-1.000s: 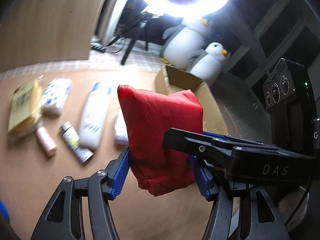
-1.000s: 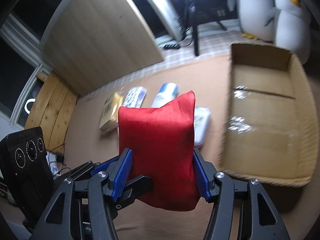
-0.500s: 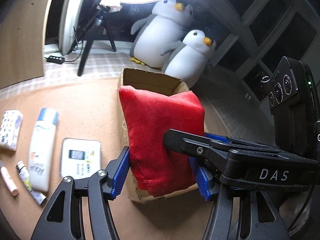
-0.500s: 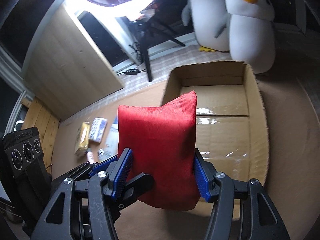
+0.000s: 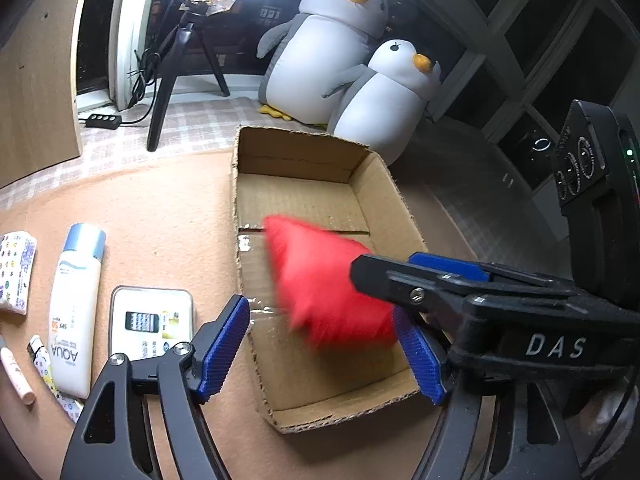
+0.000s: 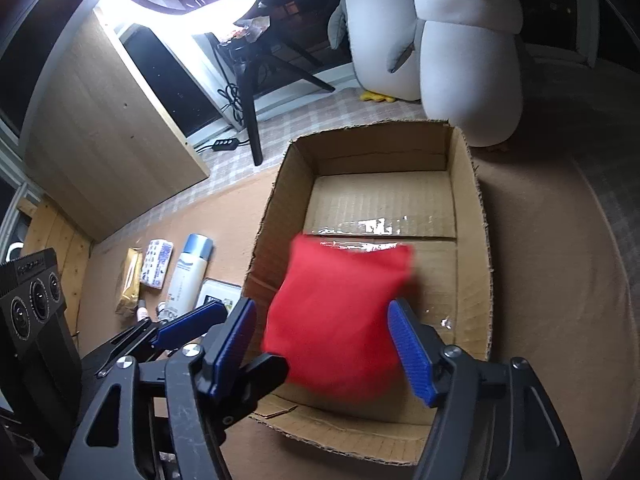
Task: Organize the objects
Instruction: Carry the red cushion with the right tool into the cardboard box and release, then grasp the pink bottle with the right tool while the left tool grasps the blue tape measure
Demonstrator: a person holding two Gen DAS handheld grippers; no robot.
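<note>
Tan desk | open cardboard box at centre | left of box: white tin, AQUA bottle, patterned pkt, 2 sm tubes.

I am looking down along the left hand-held gripper from close above the cardboard box, facing the two toy penguins. The right hand-held gripper is giving me a similar close view, looking steeply into the same box. Both views are sharing the box, the red bag, the penguins and the white bottle.
</note>
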